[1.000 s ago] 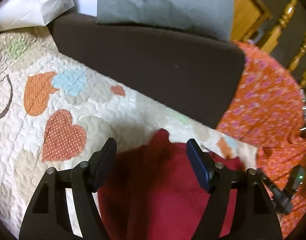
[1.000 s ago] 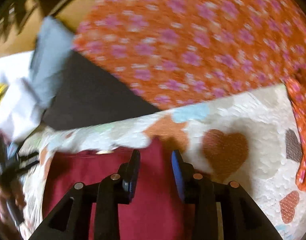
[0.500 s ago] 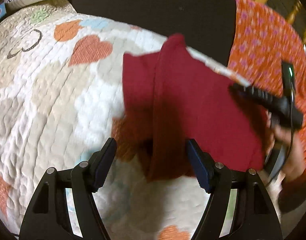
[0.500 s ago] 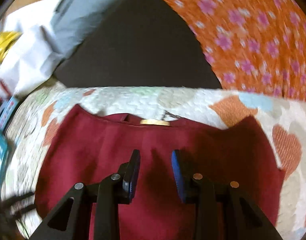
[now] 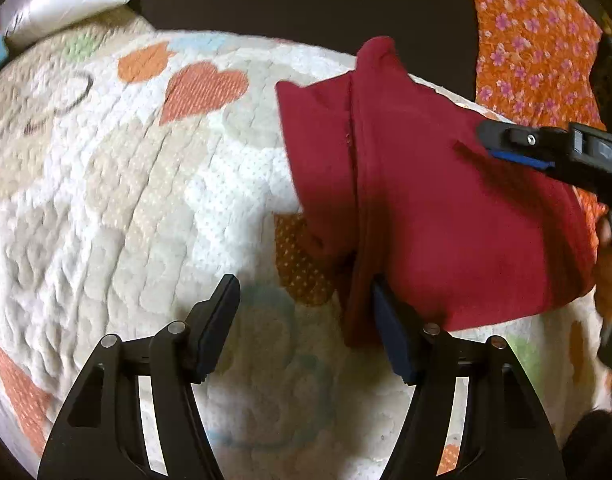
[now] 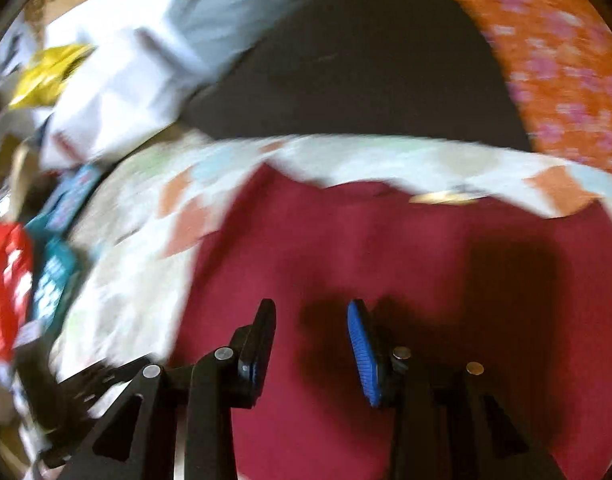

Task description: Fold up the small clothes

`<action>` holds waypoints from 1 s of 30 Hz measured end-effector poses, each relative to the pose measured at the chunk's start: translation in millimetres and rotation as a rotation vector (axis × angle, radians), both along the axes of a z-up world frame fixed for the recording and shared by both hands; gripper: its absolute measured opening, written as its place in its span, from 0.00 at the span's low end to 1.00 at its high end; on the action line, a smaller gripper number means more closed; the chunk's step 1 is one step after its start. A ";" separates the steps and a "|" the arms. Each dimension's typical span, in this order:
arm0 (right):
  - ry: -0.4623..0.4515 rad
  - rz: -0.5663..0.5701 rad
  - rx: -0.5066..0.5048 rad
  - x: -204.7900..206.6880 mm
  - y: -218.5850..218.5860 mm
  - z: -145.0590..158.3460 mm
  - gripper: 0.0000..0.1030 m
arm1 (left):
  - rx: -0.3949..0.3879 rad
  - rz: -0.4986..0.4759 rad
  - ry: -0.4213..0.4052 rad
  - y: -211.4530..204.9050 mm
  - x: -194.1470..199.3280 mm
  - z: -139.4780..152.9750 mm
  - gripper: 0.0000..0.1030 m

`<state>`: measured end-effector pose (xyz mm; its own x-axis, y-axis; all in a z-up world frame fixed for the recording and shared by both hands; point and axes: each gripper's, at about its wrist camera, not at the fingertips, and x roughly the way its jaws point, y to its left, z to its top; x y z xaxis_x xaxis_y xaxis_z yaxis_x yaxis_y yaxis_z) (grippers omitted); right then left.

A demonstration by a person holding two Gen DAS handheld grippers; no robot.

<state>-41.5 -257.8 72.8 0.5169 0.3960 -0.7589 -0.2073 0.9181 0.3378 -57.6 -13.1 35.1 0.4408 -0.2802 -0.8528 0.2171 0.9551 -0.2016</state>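
- Dark red cloth garment [image 5: 446, 200] lies spread on a cream quilted blanket with heart patches [image 5: 125, 200].
- Left gripper [image 5: 306, 320] hangs at its near edge, jaws wide but closing, holding nothing.
- Right gripper [image 6: 312, 344] hovers over it, jaws part-open and opening, empty.

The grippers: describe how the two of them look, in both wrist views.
The left gripper and right gripper match: black angular plastic frames with triangular cut-outs, silver round pins at the joints, and flat fingers faced with ribbed blue pads. No cable or sleeve shows clearly.
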 end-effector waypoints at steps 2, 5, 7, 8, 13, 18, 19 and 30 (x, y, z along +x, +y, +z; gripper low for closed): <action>0.021 0.086 0.021 -3.8 28.5 2.2 0.35 | -0.037 0.020 0.024 8.0 -2.9 -0.4 0.64; 0.020 0.174 -0.014 -4.6 70.5 2.2 0.35 | -0.070 0.036 0.035 14.4 -8.9 1.8 0.64; 0.035 0.190 -0.071 1.5 93.1 -6.8 0.35 | -0.093 0.042 0.034 19.1 -12.3 3.1 0.64; 0.048 0.189 -0.091 5.9 100.3 -12.1 0.35 | -0.100 0.046 0.034 20.8 -13.6 3.6 0.64; 0.023 0.146 -0.189 20.3 114.3 -29.5 0.11 | -0.124 0.070 0.041 29.3 -13.9 3.1 0.64; -0.007 0.138 -0.181 19.8 122.5 -19.8 0.07 | -0.093 0.127 0.026 38.2 -12.0 6.6 0.64; -0.008 0.146 -0.194 21.3 128.1 -19.7 0.07 | -0.103 0.134 0.029 40.5 -11.9 6.6 0.64; 0.019 0.136 -0.017 16.8 125.6 -26.1 0.02 | -0.089 0.154 0.022 43.9 -10.6 8.8 0.64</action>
<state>-24.7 -132.2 46.6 0.4452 0.4483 -0.7751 -0.3238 0.8877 0.3275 -68.2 30.8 43.9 0.4659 -0.2852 -0.8376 0.0641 0.9550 -0.2895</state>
